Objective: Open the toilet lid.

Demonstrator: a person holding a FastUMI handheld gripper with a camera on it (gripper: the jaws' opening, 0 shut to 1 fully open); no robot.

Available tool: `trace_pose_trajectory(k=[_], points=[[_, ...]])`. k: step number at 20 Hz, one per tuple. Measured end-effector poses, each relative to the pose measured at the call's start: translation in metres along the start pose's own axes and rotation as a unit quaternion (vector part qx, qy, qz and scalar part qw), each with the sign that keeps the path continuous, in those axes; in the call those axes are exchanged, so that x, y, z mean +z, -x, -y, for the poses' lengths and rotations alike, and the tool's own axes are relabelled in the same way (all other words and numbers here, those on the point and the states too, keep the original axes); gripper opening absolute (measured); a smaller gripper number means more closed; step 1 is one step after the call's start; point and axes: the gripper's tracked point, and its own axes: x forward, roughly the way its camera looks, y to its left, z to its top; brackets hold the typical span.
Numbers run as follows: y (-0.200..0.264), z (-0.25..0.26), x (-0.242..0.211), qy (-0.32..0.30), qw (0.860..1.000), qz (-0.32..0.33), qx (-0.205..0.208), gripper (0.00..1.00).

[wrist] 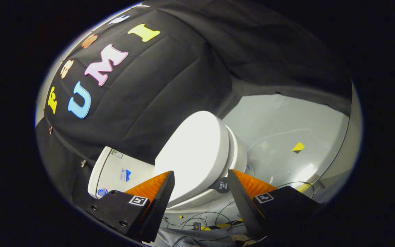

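The view is tilted sideways. A white toilet stands against the black cloth wall, its lid (194,151) lying shut on the seat (237,151). The white tank (115,169) is beyond my left finger. My gripper (200,175) is open, its orange-and-black fingers (156,192) spread wide. The near edge of the lid shows in the gap between them, just ahead of the tips. Neither finger presses on the lid. A small dark round sticker (220,185) sits on the bowl beside the right finger.
Grey floor (286,130) spreads beyond the toilet, with a yellow marker (298,146) on it. Thin cables (204,218) and yellow-black tape lie on the floor under the fingers. The black cloth wall (170,68) closes in behind the tank.
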Motion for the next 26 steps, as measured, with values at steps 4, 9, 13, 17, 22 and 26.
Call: trace_pose_trajectory(k=[4,9,13,17,22,26], points=[[-0.024,0.036,-0.024,-0.04,0.999,-0.021,-0.009,0.97],[-0.056,0.06,-0.053,-0.076,0.996,-0.051,-0.007,0.87],[-0.074,0.062,-0.073,-0.094,0.993,-0.074,-0.006,0.7],[-0.082,0.053,-0.074,-0.102,0.992,-0.072,0.01,0.53],[-0.079,0.049,-0.056,-0.131,0.99,-0.04,0.036,0.29],[-0.078,0.048,-0.061,-0.11,0.992,-0.059,0.036,0.08]])
